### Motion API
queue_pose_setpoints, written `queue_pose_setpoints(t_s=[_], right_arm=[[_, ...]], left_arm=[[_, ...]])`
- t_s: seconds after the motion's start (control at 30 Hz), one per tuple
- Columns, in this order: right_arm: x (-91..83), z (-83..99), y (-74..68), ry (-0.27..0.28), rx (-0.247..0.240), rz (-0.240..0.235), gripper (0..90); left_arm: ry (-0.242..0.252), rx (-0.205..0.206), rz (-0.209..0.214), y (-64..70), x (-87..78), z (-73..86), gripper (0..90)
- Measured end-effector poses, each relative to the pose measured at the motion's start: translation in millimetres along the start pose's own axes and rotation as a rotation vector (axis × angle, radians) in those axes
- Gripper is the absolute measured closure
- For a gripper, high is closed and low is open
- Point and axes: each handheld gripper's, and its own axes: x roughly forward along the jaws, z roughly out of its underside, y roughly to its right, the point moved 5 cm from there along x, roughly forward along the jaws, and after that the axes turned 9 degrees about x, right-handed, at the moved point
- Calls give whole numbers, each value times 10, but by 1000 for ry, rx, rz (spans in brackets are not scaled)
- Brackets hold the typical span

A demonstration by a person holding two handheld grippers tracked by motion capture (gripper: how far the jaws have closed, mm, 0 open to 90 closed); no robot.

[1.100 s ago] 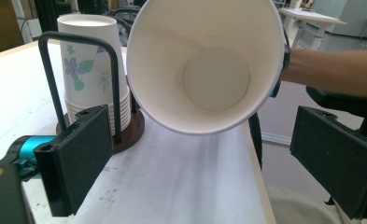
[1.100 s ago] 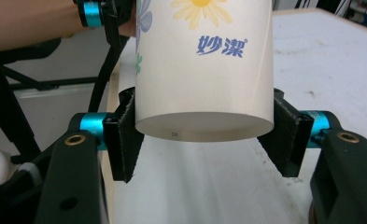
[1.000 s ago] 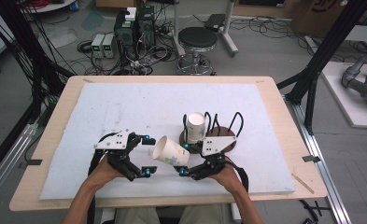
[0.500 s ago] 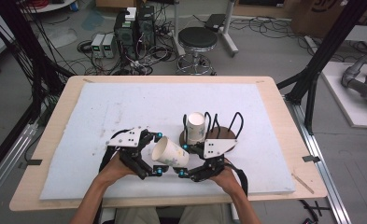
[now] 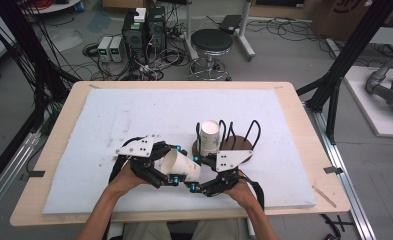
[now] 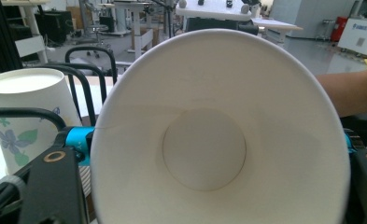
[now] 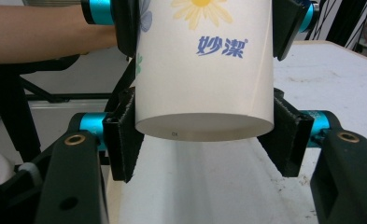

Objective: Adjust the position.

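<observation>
A white paper cup (image 5: pixel 183 166) lies on its side in the air just above the white foam mat (image 5: pixel 134 115), held from both ends. My left gripper (image 5: pixel 175 165) is shut on its rim end; in the left gripper view the cup's open mouth (image 6: pixel 204 154) faces the camera between the jaws. My right gripper (image 5: pixel 194 173) is shut on the base end, its pads (image 7: pixel 123 135) pressed to the cup (image 7: pixel 202 70), which carries a daisy and blue print. A second flower-printed cup (image 5: pixel 210 136) stands upside down on a rack (image 5: pixel 239 145).
The rack is a round wooden base with black wire loops (image 6: pixel 90 51), just beyond my grippers. The inverted cup (image 6: pixel 27 112) sits close at the left in the left gripper view. The mat stretches bare to the left and far side. A stool (image 5: pixel 211 42) and electronics stand beyond the table.
My left gripper has moved right from the mat to the cup held by my right gripper and closed around its rim end. The right gripper has stayed almost still.
</observation>
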Motion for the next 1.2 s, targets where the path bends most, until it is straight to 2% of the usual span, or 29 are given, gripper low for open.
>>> queue_pose_setpoints(t_s=[0.57, 0.6, 0.67, 0.73, 0.87, 0.97, 1.2], right_arm=[[23, 11, -7, -15, 1, -4, 369], [27, 12, -4, -16, 2, -1, 349], [46, 17, 5, -34, 25, 31, 181], [57, 36, 11, -62, 23, 42, 177], [55, 41, 1, -69, 22, 49, 176], [27, 46, -4, -75, 32, 65, 176], [-169, 147, 7, -114, 66, 160, 176]], left_arm=[[-23, 1, 5, 11, -16, 9, 299], [-30, 5, -1, 8, -24, 11, 298], [-30, 1, -10, -4, -45, 8, 298], [-37, 1, -21, -14, -69, 6, 298], [-54, -2, -29, -16, -101, 0, 297], [-93, 2, -41, -19, -129, 3, 296], [-259, -4, -82, -97, -261, -15, 294]])
